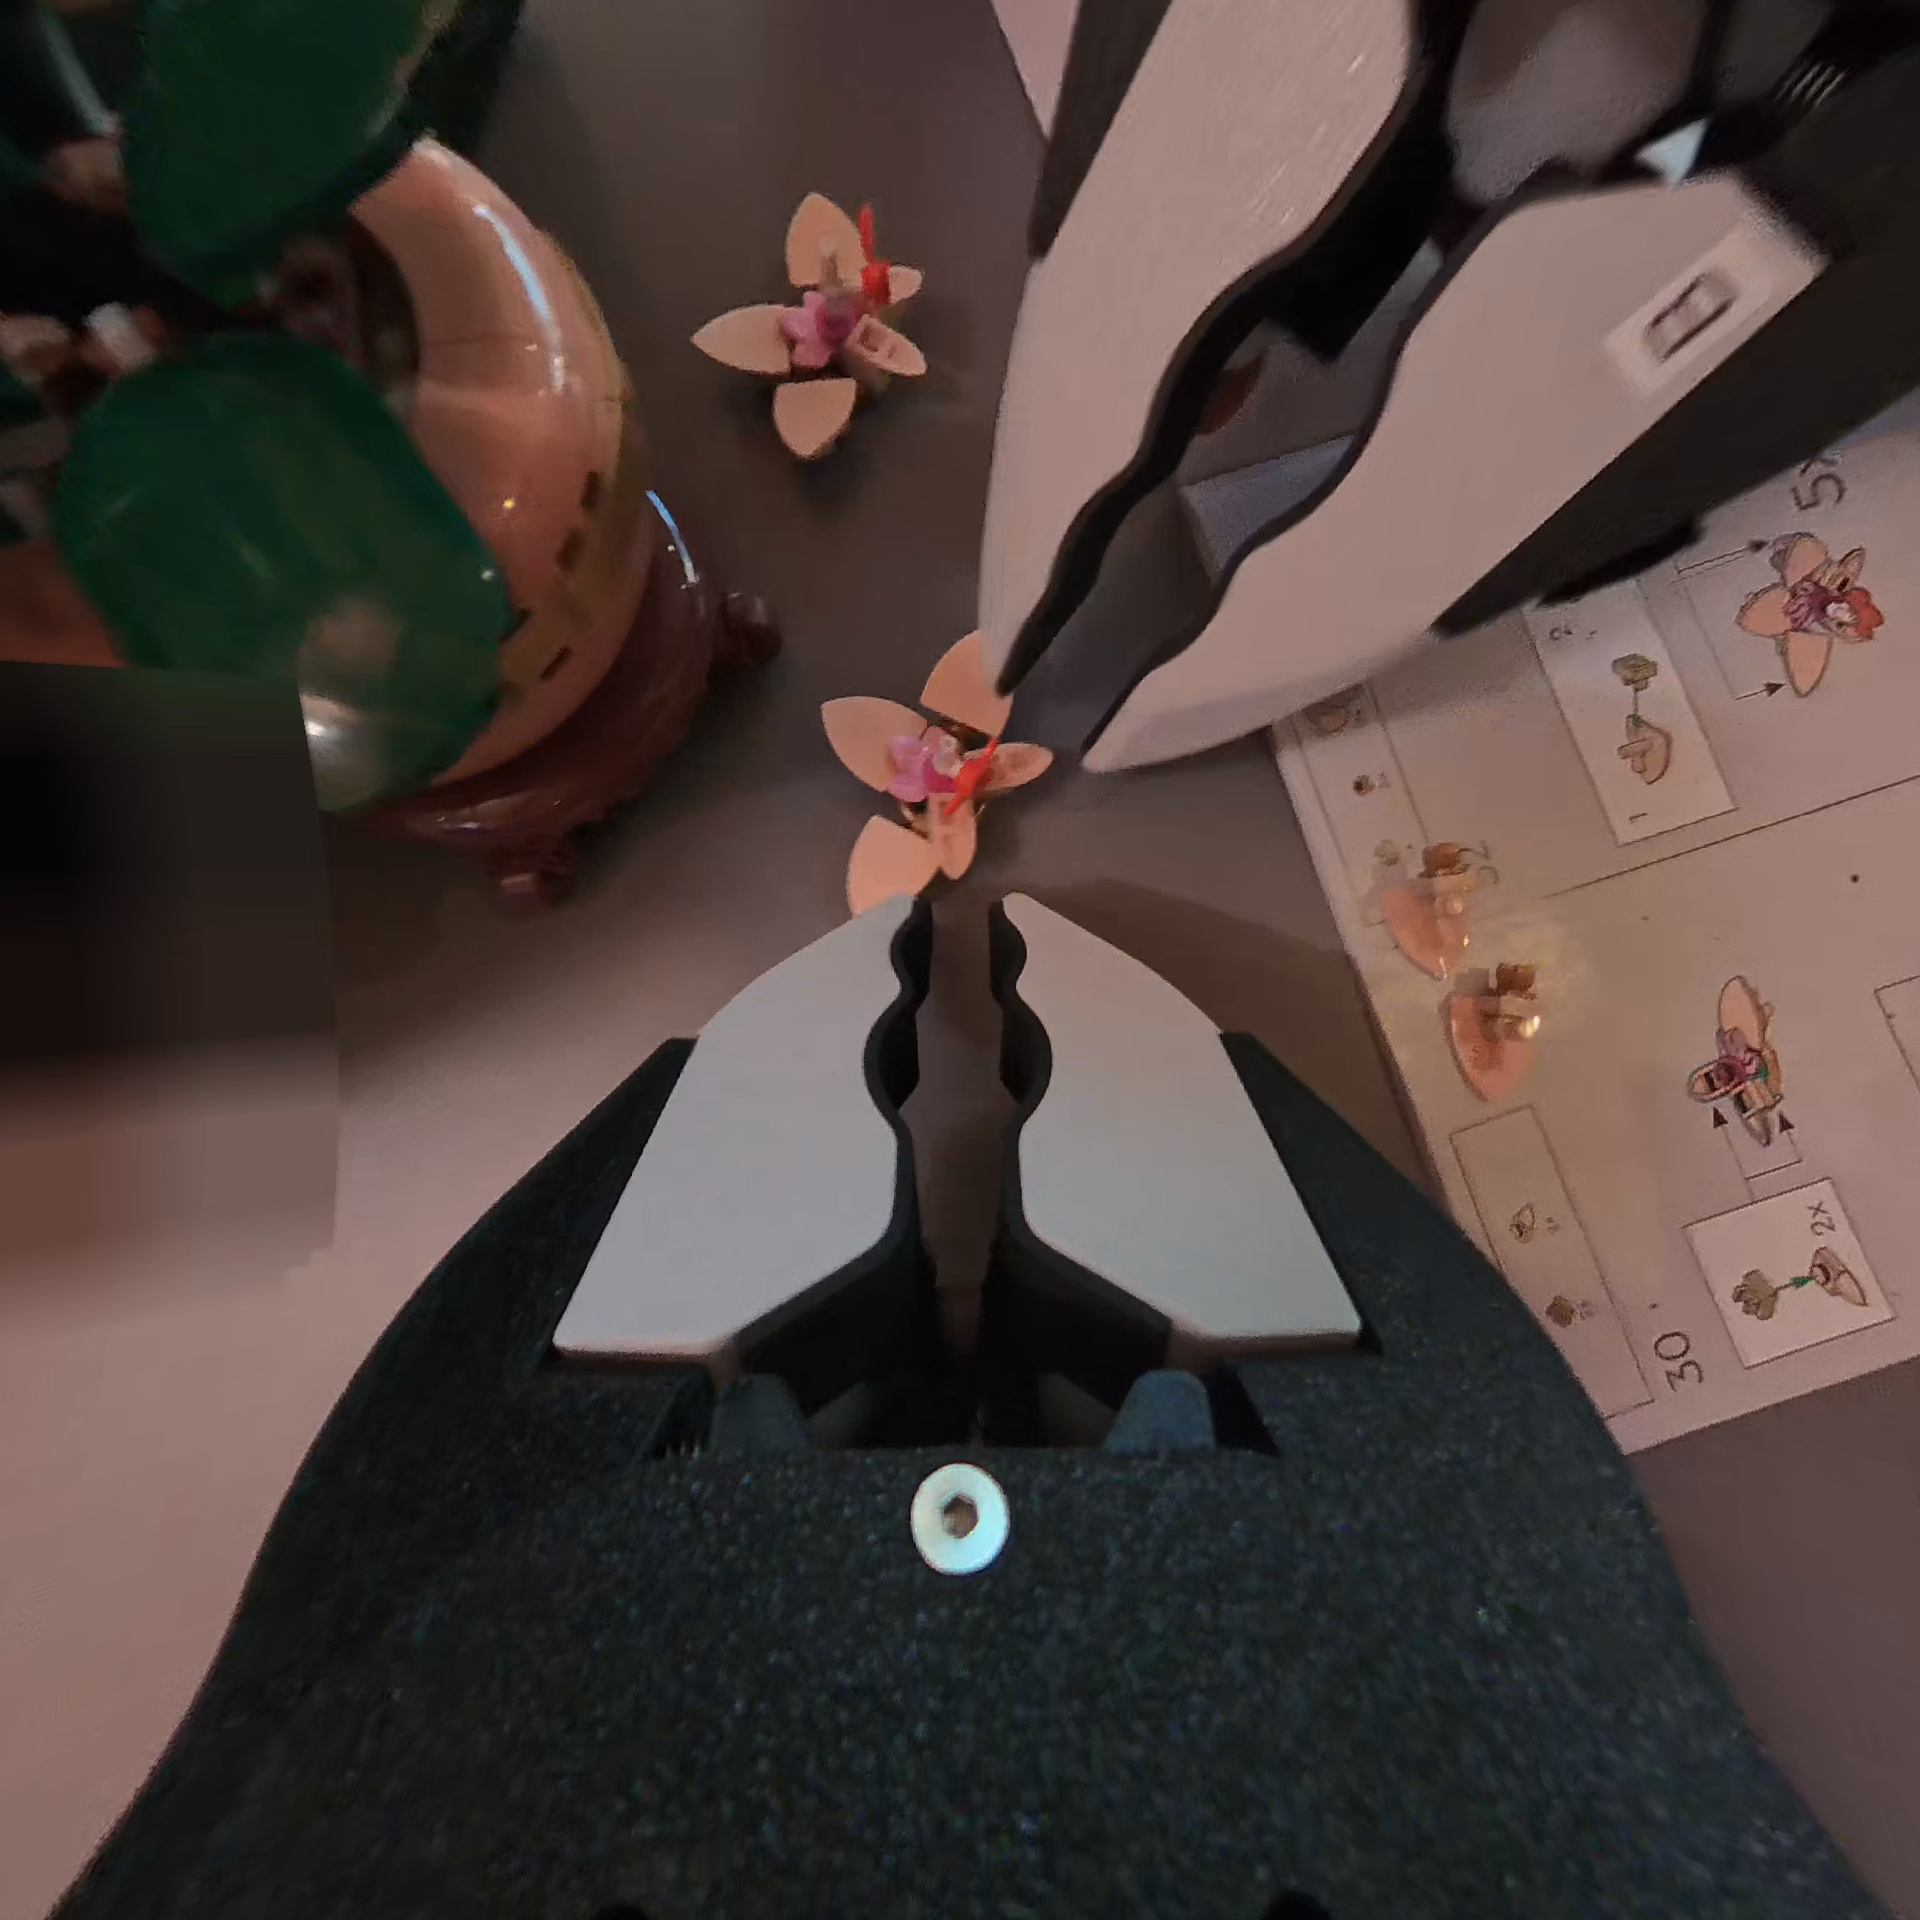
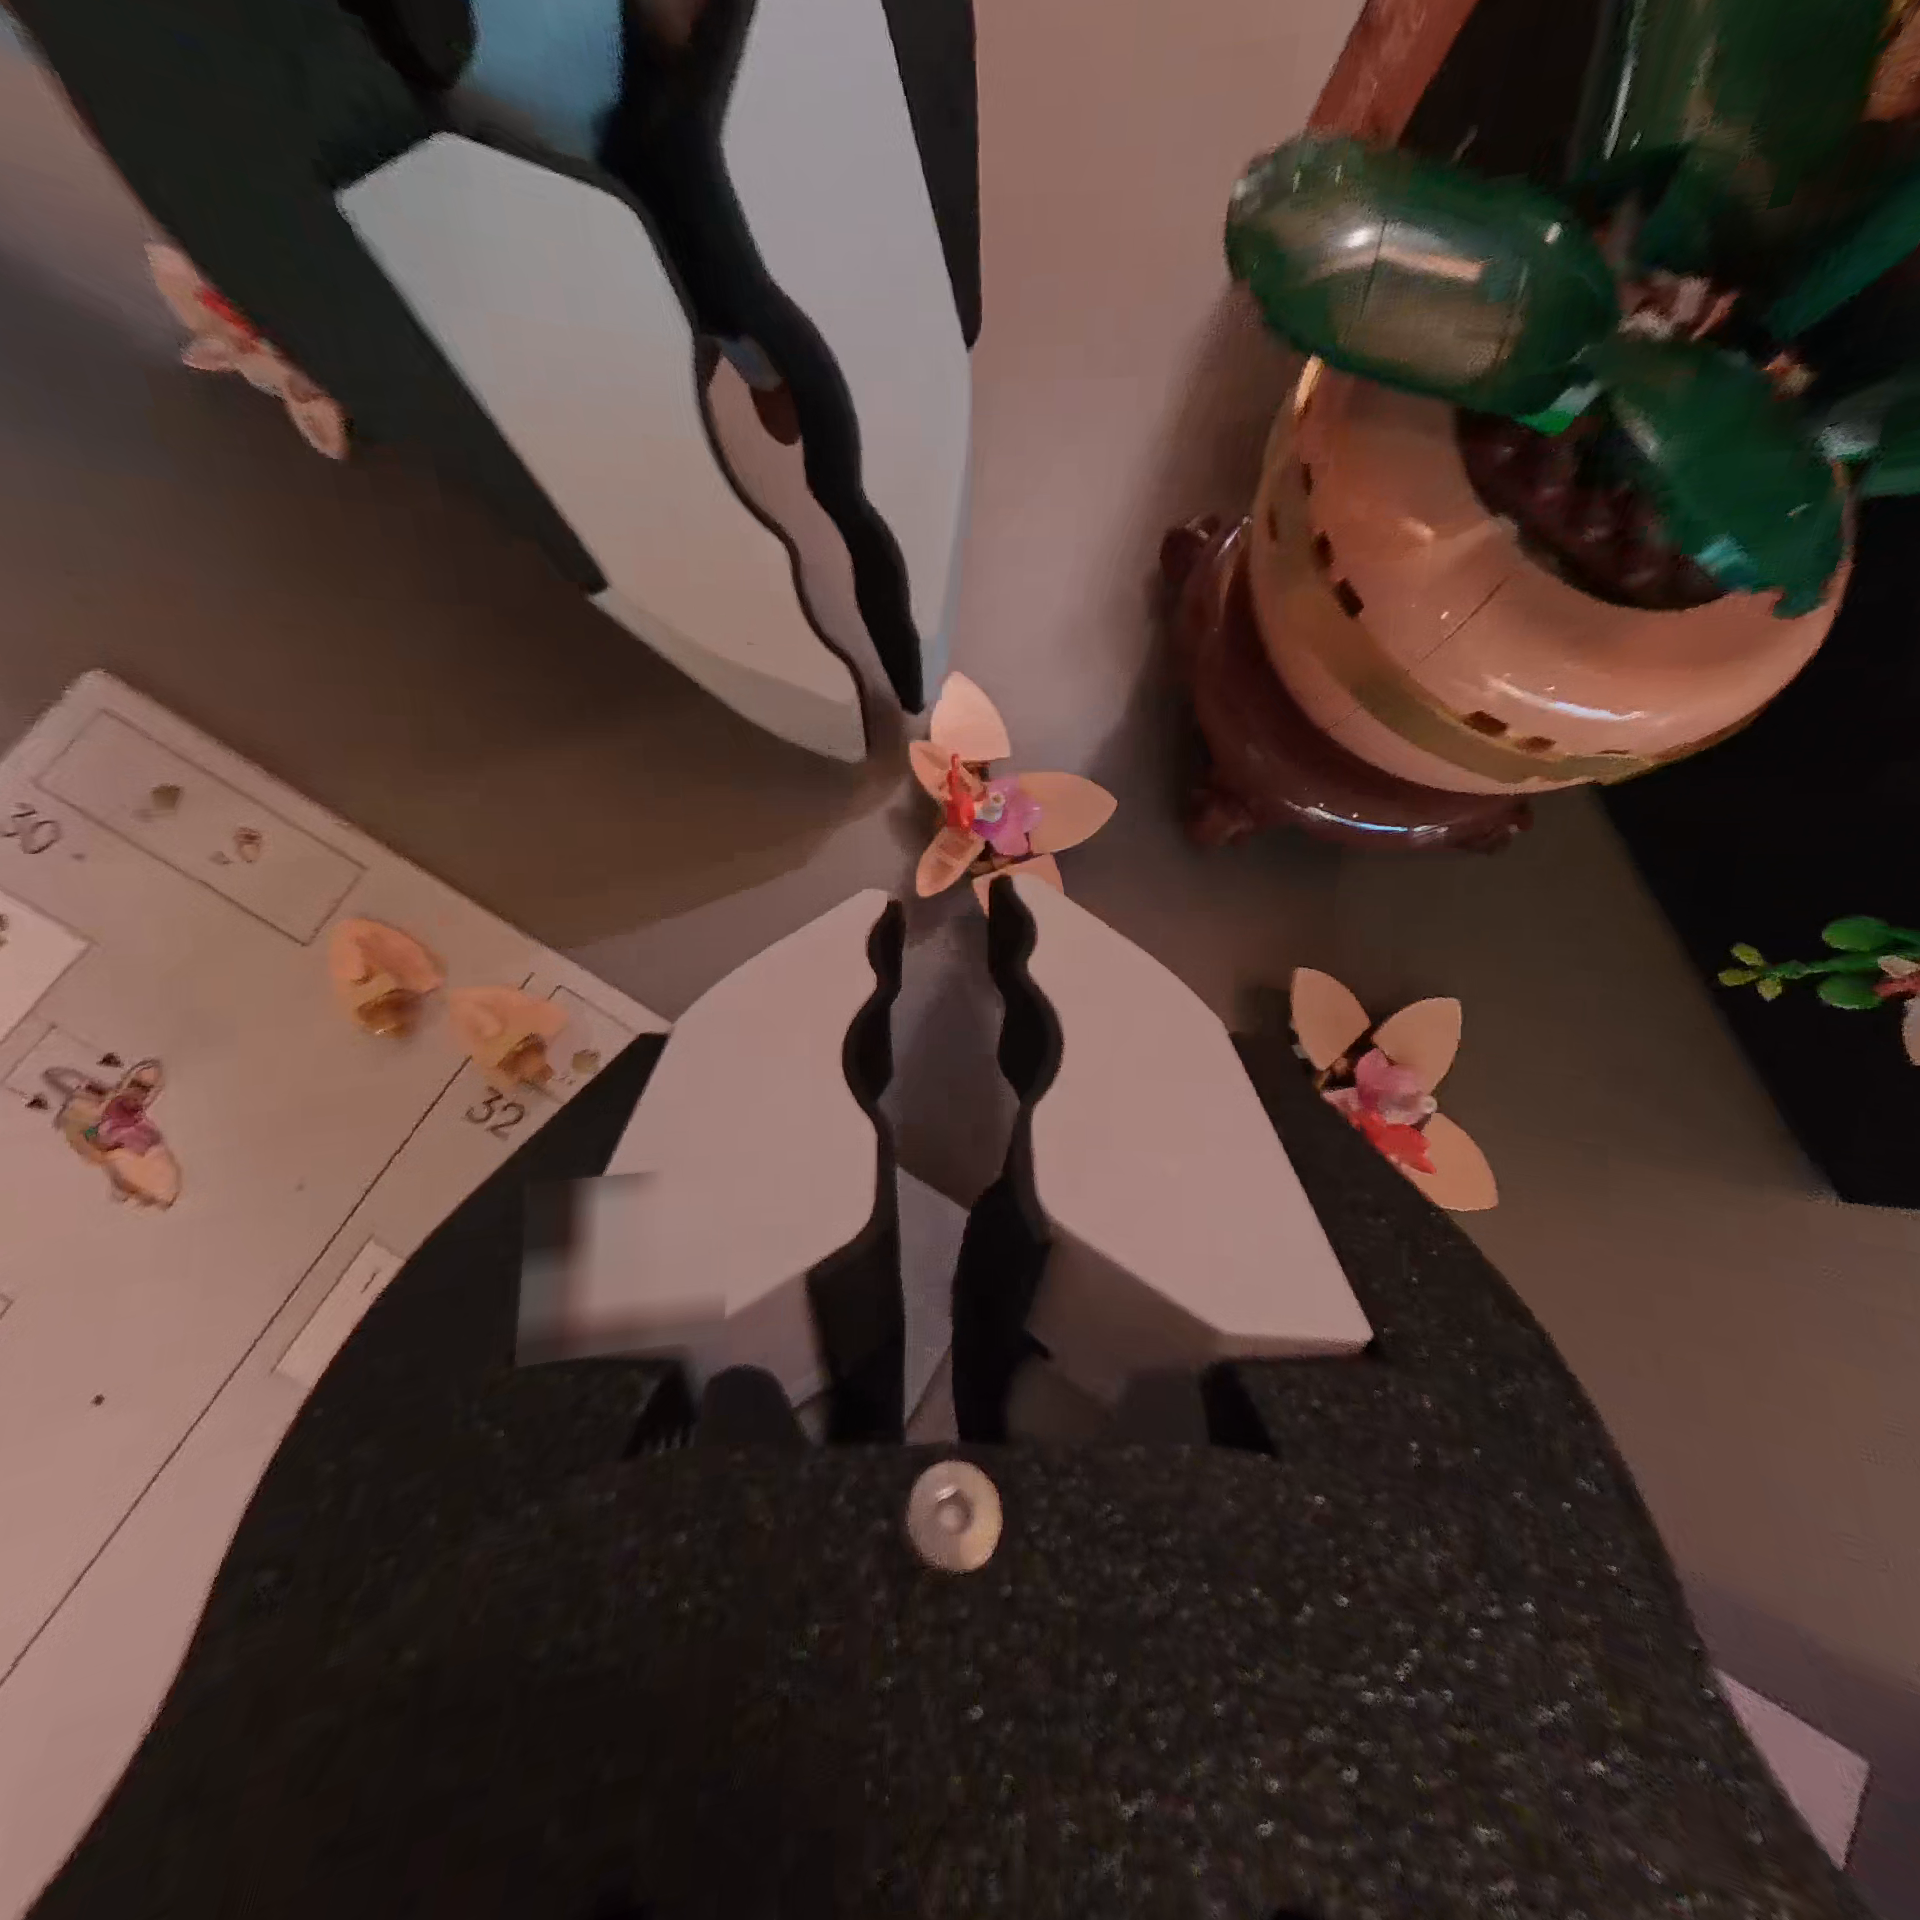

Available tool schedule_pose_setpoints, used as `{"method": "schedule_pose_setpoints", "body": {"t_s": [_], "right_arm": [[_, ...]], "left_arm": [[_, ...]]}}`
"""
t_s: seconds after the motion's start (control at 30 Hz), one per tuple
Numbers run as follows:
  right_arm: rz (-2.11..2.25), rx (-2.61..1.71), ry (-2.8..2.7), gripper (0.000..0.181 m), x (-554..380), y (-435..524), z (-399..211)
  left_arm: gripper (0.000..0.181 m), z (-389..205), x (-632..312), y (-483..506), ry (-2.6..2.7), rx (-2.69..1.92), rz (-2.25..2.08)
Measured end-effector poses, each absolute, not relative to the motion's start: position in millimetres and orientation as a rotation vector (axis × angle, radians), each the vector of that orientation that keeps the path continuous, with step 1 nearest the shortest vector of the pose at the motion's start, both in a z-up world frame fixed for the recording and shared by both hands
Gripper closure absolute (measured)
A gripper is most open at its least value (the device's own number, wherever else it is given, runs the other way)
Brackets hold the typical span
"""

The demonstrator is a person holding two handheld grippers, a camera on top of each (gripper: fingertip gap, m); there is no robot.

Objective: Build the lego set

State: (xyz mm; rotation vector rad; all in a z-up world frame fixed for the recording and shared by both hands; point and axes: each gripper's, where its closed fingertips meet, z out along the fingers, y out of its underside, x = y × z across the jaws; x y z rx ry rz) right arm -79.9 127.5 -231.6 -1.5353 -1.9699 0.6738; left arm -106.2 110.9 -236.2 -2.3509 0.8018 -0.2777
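Working on one small orchid flower (image 1: 925,769), lying flat on the grey desk (image 1: 1091,1039) right between the two tools. Approaching it from opposite sides, probably to brace one side while pressing or adjusting a piece on the other.

Holding the left gripper (image 1: 961,909) low with its tips just beside a lower petal, fingers (image 1: 758,1122) parted by a narrow gap, only bare desk showing inside, so gripping nothing. Bringing the right gripper (image 2: 940,904) in from the far side, tips touching the flower's edge, fingers (image 2: 1164,1122) also narrowly parted. Cannot tell whether pinching a petal or merely resting against it.

Keeping a second finished flower (image 1: 821,322) parked apart, near the tan pot (image 1: 520,416) with its green leaves (image 1: 260,499), likely waiting for mounting on the plant. Leaving two loose petal pieces (image 1: 1423,914) on the open instruction booklet (image 1: 1662,1195), close at hand for the next bloom. Laying that booklet beside the work for checking against its flower drawings.

Showing printed step numbers and repeat counts on the page, legible but not repeated here. Carrying a small sticker (image 1: 1683,332) on the right tool's side, too blurred for reading. Showing no brand mark anywhere.
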Motion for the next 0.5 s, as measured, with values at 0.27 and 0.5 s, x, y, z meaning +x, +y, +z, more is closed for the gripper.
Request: {"method": "schedule_pose_setpoints", "body": {"t_s": [0.27,0.5], "right_arm": [[0.713,-1.6,-1.949,0.174,-88,126,-238],[0.699,-1.605,-1.959,0.174,-86,129,-237]], "left_arm": [[0.173,-240,-97,116,0.82,-2.36,-0.292],[0.169,-230,-109,128,0.883,-2.247,-0.115]]}}
